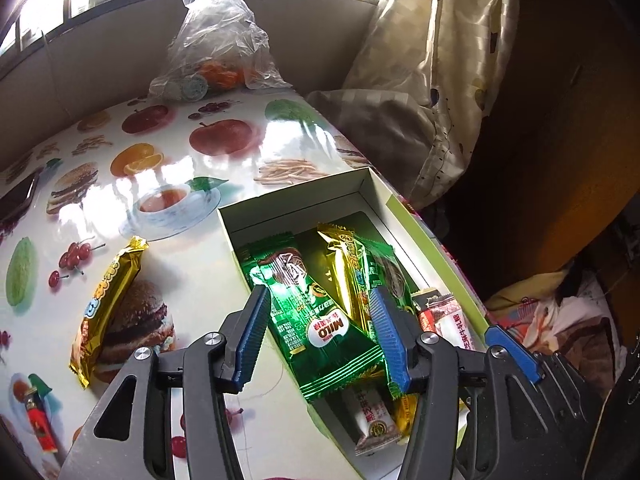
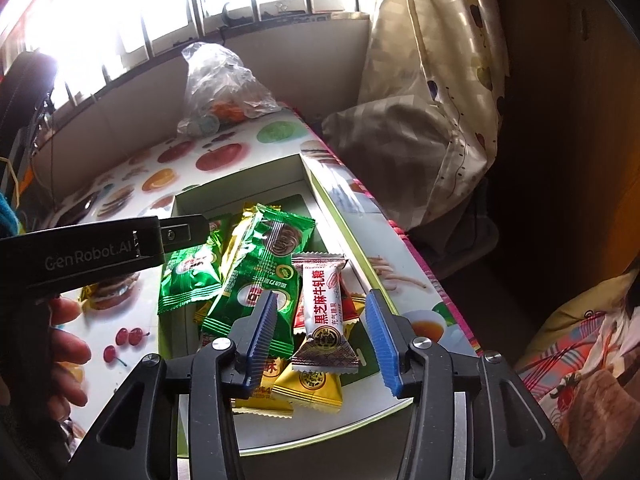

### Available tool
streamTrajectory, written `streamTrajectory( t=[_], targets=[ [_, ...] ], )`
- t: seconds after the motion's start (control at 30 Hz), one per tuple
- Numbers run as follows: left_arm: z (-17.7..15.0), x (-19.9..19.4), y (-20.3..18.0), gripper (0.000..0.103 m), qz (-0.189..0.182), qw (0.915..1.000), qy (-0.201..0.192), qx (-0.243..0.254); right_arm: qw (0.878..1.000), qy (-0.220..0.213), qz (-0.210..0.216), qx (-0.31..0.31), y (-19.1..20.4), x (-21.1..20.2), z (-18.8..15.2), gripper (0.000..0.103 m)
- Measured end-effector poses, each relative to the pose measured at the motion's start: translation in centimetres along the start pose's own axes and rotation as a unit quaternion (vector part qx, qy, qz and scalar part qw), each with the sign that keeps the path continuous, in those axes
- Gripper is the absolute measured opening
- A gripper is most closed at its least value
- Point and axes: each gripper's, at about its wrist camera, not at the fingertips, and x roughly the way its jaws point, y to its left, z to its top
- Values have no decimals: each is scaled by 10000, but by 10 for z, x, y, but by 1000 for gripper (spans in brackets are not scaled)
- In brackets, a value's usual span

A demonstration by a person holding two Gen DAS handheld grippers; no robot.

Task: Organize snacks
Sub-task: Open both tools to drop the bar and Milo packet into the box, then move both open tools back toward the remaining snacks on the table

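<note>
An open white box (image 1: 280, 210) (image 2: 360, 252) on the fruit-print table holds several snack packets. My left gripper (image 1: 318, 298) is open above it, its fingers either side of a green Milo packet (image 1: 316, 320) that lies in the box beside a gold packet (image 1: 344, 268). Another gold packet (image 1: 108, 304) lies on the table left of the box. My right gripper (image 2: 322, 306) is open over the box's near end, above a white sesame candy packet (image 2: 324, 312), green packets (image 2: 256, 276) and yellow packets (image 2: 310, 384). The left gripper's body (image 2: 100, 252) shows at the left.
A clear plastic bag (image 1: 216, 44) (image 2: 220, 84) with items stands at the table's far edge by the window wall. A small red object (image 1: 40, 424) lies at the near left. Curtain and bedding (image 1: 420, 100) lie to the right, past the table edge.
</note>
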Motion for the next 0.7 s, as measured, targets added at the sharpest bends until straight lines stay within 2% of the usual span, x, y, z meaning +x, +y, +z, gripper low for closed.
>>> streamTrajectory(
  t=[0.7],
  targets=[
    [-19,-45,18,53,144,9994,-296,-117,9998,-200,73,-10,17,-21,-2,50]
  ],
)
